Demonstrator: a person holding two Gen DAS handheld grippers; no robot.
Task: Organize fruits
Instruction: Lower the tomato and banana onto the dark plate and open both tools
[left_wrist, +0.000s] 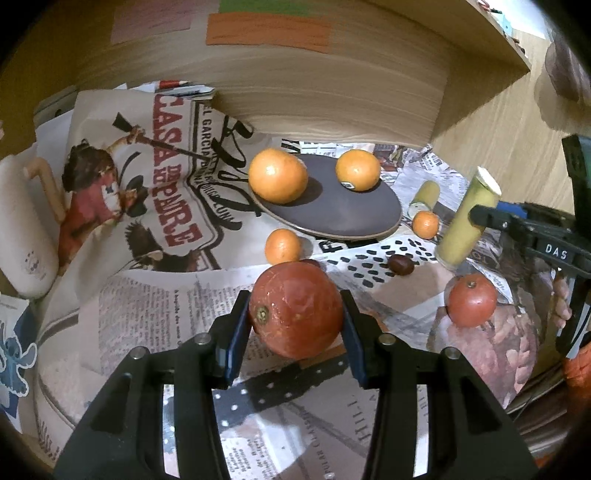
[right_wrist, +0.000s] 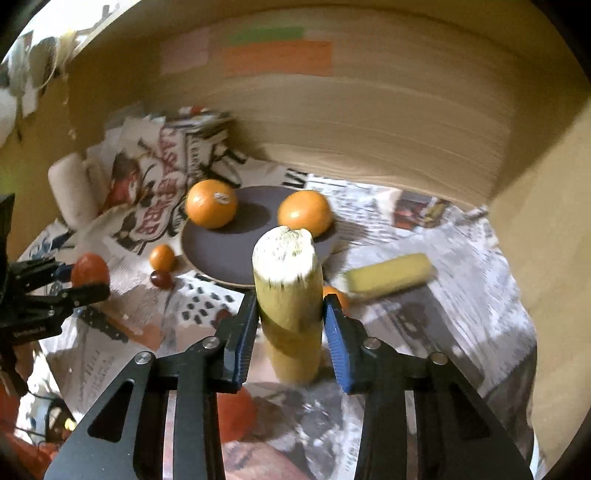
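Newspaper-covered table (left_wrist: 155, 295), wooden shelf (left_wrist: 332, 92) overhead

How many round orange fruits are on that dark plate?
2. One orange sits at the left edge of the dark plate, the other orange near its far rim. Smaller orange fruits lie on the newspaper, off the plate.

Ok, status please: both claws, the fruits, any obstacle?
Left claw shut on red fruit. Right claw shut on banana piece. Two oranges on plate. No obstacle seen.
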